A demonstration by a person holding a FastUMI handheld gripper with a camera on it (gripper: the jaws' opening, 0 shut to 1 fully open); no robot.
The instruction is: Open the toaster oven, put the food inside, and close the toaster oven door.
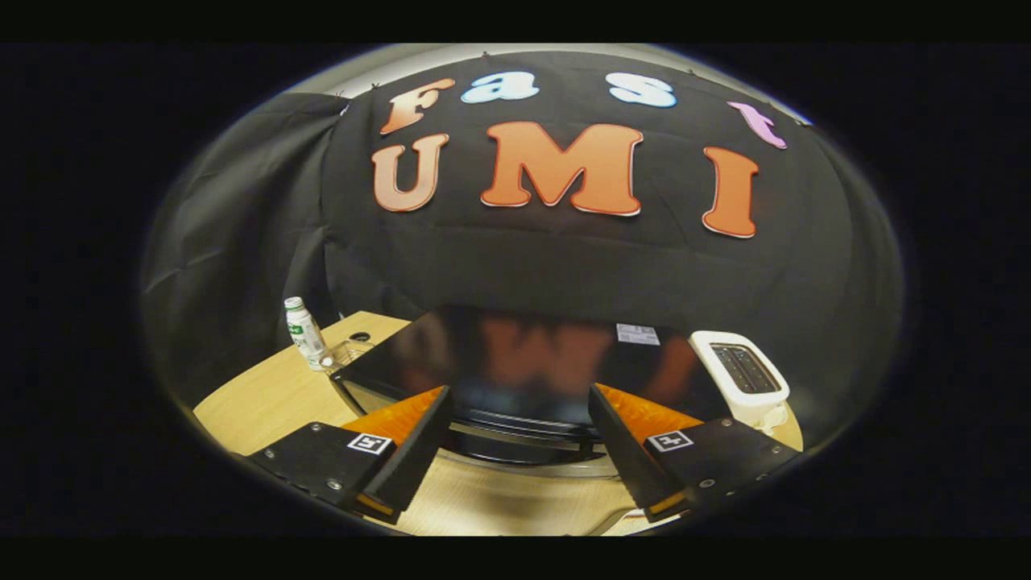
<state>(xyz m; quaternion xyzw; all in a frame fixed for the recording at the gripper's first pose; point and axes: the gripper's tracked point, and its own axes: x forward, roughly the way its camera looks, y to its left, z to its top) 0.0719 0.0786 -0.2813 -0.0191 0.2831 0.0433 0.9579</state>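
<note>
At the lower centre of the frame, the glossy black toaster oven sits on the pale wooden table, just ahead of the gripper, whose fingers stand wide apart, holding nothing. It looks heavy and rigid, with a slick top; the dark bar handle between the fingertips seems the place to take hold.

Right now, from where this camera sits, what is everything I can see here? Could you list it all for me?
Toaster oven: one, glossy black top with a silvery front edge, on the table just ahead of the fingers; its front lies between the fingertips.
Pop-up toaster: one, white with dark slots, beside the oven on the right-finger side.
Bottle: one, white with a green label and white cap, upright beyond the left finger, near the oven's far corner.
Clear container: one, see-through, between bottle and oven; hard to tell what kind.
Table: one, light wood, under everything.
Gripper: one, two fingers spread wide apart, holding nothing, poised over the oven's front edge.
</note>
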